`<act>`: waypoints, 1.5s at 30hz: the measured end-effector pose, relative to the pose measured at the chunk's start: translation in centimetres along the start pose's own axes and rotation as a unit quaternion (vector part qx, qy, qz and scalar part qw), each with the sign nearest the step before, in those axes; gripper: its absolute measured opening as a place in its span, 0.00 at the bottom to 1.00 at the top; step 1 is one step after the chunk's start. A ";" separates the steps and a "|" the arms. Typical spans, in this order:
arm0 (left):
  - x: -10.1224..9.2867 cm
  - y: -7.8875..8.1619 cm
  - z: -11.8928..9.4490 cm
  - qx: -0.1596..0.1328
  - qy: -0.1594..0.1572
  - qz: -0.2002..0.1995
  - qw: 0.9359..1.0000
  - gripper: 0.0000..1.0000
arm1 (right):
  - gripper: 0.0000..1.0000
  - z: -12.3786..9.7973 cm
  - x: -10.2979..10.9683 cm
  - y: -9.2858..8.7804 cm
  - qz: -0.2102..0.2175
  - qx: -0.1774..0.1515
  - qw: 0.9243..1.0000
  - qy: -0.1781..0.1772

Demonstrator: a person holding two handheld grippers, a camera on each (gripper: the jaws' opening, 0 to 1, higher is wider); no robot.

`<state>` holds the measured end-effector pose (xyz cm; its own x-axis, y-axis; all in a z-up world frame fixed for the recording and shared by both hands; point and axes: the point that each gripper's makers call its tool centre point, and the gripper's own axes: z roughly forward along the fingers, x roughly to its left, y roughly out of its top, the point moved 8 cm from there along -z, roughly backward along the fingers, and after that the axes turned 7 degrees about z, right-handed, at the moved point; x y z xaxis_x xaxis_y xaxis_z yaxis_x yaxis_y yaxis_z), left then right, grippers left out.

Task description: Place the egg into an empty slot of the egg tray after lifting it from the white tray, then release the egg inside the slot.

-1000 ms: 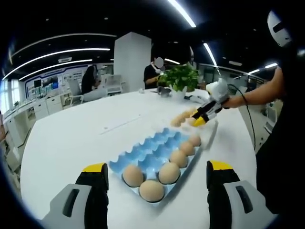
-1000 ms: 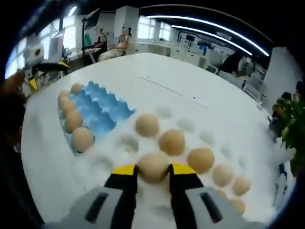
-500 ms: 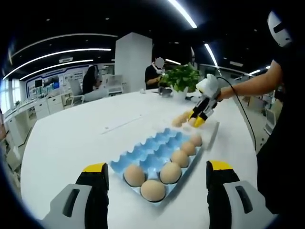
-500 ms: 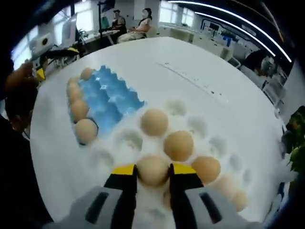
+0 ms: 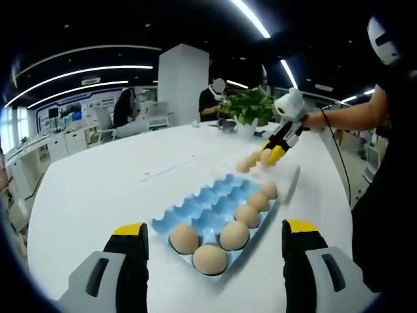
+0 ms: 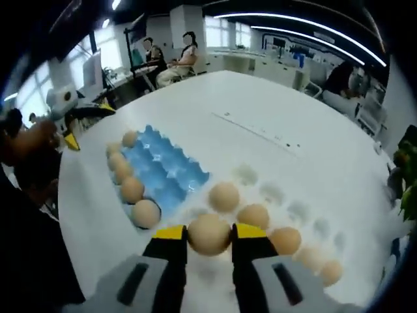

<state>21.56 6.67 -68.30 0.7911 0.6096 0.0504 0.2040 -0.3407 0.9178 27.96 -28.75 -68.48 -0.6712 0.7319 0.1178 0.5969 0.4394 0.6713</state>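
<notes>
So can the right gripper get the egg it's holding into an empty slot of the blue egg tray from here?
Probably yes. The right gripper holds the egg lifted above the white tray, and the blue egg tray lies just ahead with open slots, nothing between.

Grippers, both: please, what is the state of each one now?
Left gripper: open, holding nothing, above the blue egg tray.
Right gripper: shut on an egg, raised over the white tray.

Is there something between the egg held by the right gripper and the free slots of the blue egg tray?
Nothing visible blocks it. The right gripper holds the egg above the white tray; the blue egg tray has open slots beyond.
</notes>
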 end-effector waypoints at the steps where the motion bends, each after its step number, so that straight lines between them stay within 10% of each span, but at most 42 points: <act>1: 0.0 0.0 0.0 0.000 0.000 0.000 1.000 0.84 | 0.25 0.2 0.1 0.2 0.000 -0.001 1.000 0.003; 45: 0.6 -0.3 0.0 0.007 -0.003 -0.004 1.000 0.84 | 0.25 11.0 11.8 7.3 -0.068 -0.040 0.985 0.153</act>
<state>21.94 7.17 -68.55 0.7928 0.6081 0.0410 0.2179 -0.3457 0.9127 29.25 -11.21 -70.22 -0.8507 0.4724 0.2306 0.4645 0.4703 0.7503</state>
